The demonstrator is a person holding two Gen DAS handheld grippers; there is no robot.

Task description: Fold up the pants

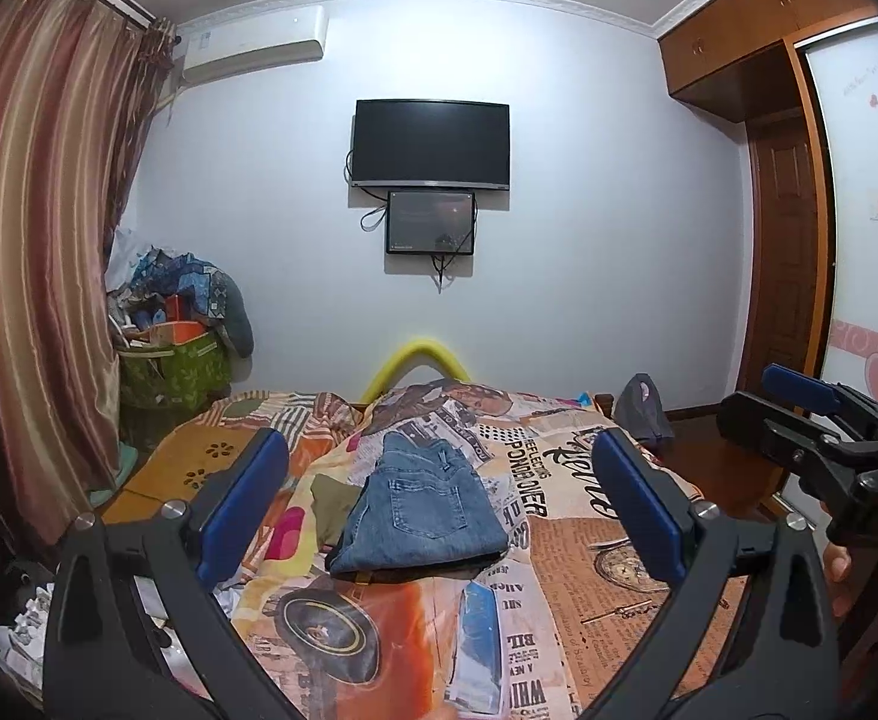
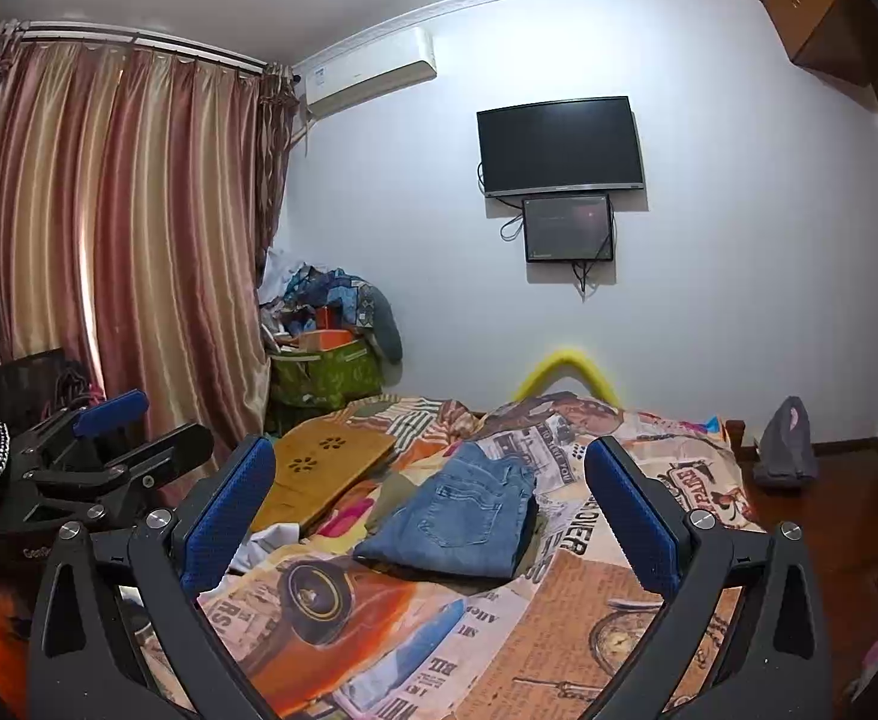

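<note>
Blue jeans (image 1: 417, 510) lie folded into a compact stack on the patterned bedspread (image 1: 589, 540), back pocket up; they also show in the right wrist view (image 2: 466, 516). My left gripper (image 1: 439, 510) is open and empty, held back from the jeans above the bed's near part. My right gripper (image 2: 432, 516) is open and empty too, also short of the jeans. The right gripper shows at the right edge of the left wrist view (image 1: 823, 420); the left gripper shows at the left of the right wrist view (image 2: 120, 438).
A wooden lap board (image 2: 318, 462) lies on the bed left of the jeans. A green bin (image 1: 174, 372) full of clutter stands by the curtain (image 1: 36, 252). A grey bag (image 1: 643, 408) sits at the bed's far right corner. A TV (image 1: 429, 144) hangs on the wall.
</note>
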